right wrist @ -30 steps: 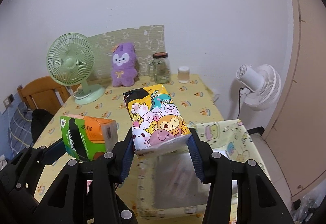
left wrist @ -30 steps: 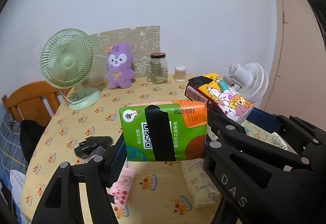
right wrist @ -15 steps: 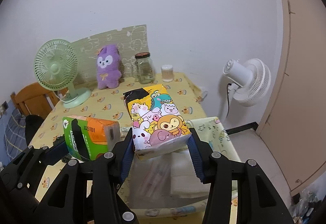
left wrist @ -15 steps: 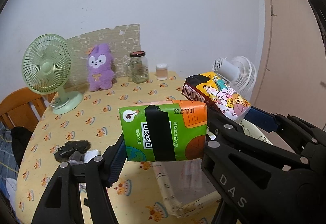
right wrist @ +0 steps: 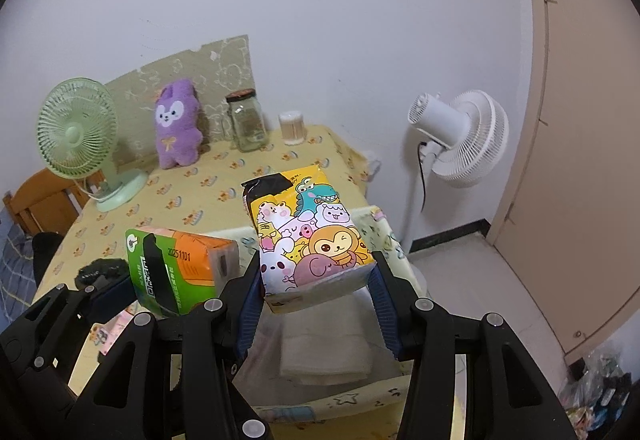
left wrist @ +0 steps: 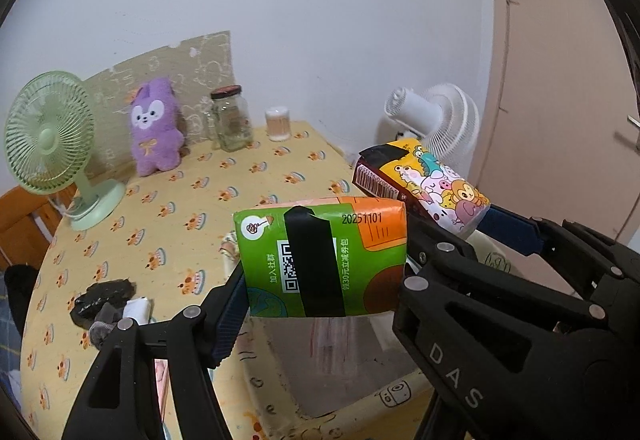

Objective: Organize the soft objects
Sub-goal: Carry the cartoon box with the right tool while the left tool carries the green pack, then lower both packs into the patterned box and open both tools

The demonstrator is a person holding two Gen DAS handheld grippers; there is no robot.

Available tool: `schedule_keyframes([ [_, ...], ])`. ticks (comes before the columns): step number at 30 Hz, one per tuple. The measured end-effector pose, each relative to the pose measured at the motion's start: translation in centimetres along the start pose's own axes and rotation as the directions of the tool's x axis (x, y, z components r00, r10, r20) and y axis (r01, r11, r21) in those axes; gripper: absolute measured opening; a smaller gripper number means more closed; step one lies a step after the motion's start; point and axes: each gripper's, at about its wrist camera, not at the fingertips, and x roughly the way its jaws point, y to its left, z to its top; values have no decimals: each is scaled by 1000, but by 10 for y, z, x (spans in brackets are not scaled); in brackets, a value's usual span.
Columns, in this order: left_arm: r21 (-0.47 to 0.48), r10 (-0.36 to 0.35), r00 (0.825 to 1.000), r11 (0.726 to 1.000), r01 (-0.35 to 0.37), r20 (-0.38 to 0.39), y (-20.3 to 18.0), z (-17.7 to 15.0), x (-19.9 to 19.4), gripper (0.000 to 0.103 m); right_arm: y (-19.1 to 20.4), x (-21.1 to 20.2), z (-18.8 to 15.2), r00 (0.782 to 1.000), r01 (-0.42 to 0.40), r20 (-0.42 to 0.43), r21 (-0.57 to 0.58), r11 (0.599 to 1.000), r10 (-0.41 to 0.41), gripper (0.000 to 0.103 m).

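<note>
My left gripper (left wrist: 320, 280) is shut on a green and orange tissue pack (left wrist: 324, 256) and holds it above a pale yellow fabric bin (left wrist: 344, 376). My right gripper (right wrist: 316, 288) is shut on a yellow cartoon-animal tissue pack (right wrist: 312, 236) and holds it over the same bin (right wrist: 372, 396), which has folded white cloth (right wrist: 324, 352) inside. The green pack also shows in the right wrist view (right wrist: 176, 268), left of the cartoon pack. The cartoon pack shows in the left wrist view (left wrist: 424, 183), to the right and beyond.
A round table with a yellow patterned cloth (left wrist: 208, 199) holds a green fan (left wrist: 48, 143), a purple plush (left wrist: 154, 127), a glass jar (left wrist: 230, 119), a small cup (left wrist: 278, 123) and dark items (left wrist: 102, 300). A white standing fan (right wrist: 460, 139) is beside the table. A wooden chair (right wrist: 40, 199) stands left.
Both grippers have moved right with their packs, from above the table to above the fabric bin at the table's right edge. Both stay shut on their packs.
</note>
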Motion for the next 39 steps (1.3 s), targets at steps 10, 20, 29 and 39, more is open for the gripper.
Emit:
schedule_keyframes([
  [10, 28, -19, 995, 999, 22, -98, -7, -9, 24, 78, -10, 22, -14, 997, 14, -76, 30, 999, -11, 53],
  [20, 19, -37, 992, 999, 40, -122, -4, -9, 26, 88, -8, 29, -15, 993, -6, -119, 48, 999, 12, 62],
  [29, 13, -40, 996, 999, 41, -78, 5, -7, 8, 94, 3, 9, -11, 998, 31, -59, 25, 999, -30, 95],
  [39, -12, -7, 1000, 1000, 7, -13, 25, -6, -22, 98, 26, -17, -6, 1000, 8, -10, 10, 1000, -8, 95],
])
